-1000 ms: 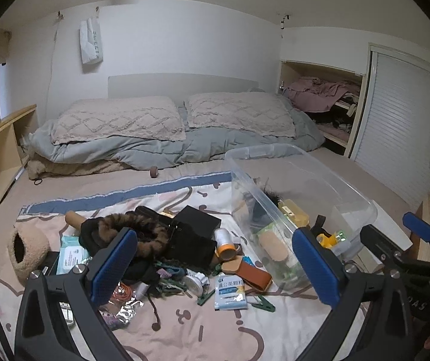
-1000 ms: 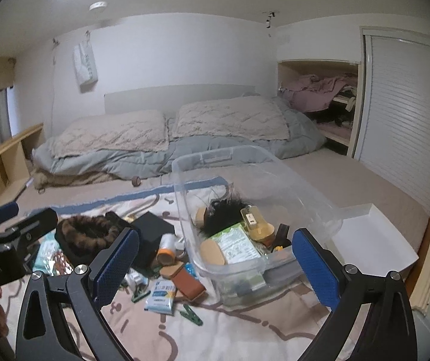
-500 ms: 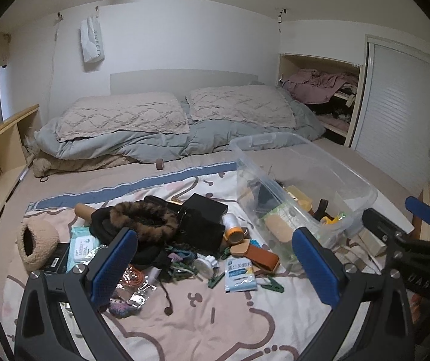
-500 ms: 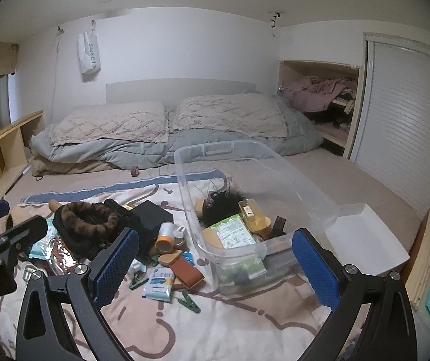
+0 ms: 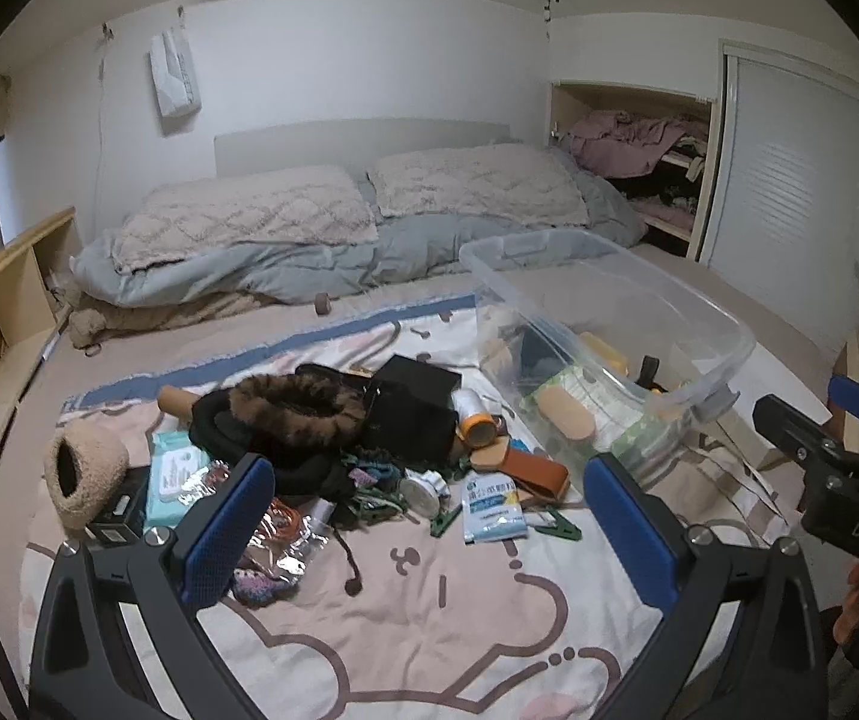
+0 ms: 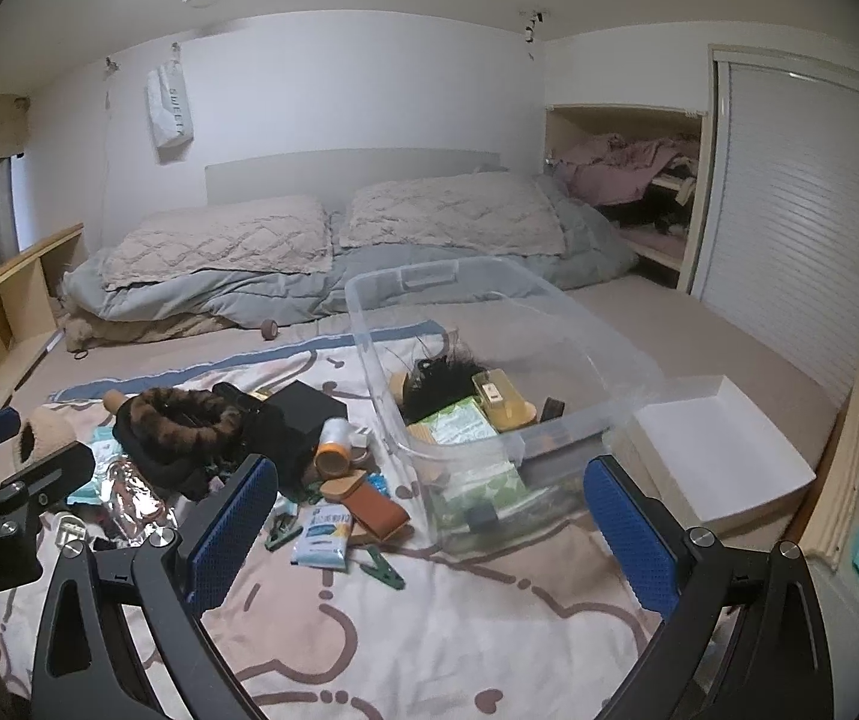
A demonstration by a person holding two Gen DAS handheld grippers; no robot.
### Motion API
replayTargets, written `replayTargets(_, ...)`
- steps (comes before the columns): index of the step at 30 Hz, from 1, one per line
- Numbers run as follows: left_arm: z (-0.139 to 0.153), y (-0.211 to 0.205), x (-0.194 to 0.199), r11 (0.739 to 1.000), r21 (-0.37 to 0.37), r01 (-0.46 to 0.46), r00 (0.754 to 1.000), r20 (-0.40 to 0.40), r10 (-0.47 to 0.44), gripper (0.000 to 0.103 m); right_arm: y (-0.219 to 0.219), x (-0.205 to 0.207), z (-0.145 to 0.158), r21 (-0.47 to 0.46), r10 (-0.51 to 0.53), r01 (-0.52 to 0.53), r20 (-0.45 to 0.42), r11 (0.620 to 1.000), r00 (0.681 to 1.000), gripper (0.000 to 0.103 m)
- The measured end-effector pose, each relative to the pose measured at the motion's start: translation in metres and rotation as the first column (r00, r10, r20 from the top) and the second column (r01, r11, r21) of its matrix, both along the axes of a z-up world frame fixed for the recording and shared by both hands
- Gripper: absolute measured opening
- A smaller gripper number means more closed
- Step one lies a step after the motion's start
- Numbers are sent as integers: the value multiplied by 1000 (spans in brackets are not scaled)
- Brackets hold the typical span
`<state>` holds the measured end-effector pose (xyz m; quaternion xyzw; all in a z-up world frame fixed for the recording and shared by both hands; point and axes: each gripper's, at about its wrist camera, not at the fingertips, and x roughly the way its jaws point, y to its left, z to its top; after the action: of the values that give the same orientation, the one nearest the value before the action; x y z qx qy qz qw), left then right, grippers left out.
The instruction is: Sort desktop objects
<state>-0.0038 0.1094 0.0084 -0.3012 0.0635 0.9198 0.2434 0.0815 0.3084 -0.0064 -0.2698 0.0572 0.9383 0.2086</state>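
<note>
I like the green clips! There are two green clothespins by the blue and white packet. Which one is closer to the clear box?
The green clothespin lying right of the blue and white packet, toward the clear storage bin. The other clothespin sits on the packet's left, farther away.

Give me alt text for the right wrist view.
The open right tool hovers empty over a patterned blanket, facing a clear plastic bin partly filled with items. A clutter pile lies left of the bin; pillows sit behind.

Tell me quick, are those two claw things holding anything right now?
Left gripper: open, holding nothing.
Right gripper: open, holding nothing.
</note>
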Motion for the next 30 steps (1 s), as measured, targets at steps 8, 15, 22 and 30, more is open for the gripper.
replayTargets(8, -13, 17, -10, 999, -24, 42, 996, 76, -40, 103, 10, -8, -11, -11, -32, 33, 74, 999, 997, 102)
replayTargets(15, -16, 26, -14, 999, -28, 45, 995, 93, -42, 103, 12, -7, -14, 0, -30, 30, 94, 1000, 995, 102)
replayTargets(22, -19, 34, -17, 998, -47, 47, 995, 94, -42, 103, 16, -6, -16, -8, -35, 36, 101, 999, 994, 102)
replayTargets(30, -18, 36, -17, 998, -48, 36, 996, 82, -32, 103, 20, -5, -16, -9, -40, 41, 106, 999, 994, 102)
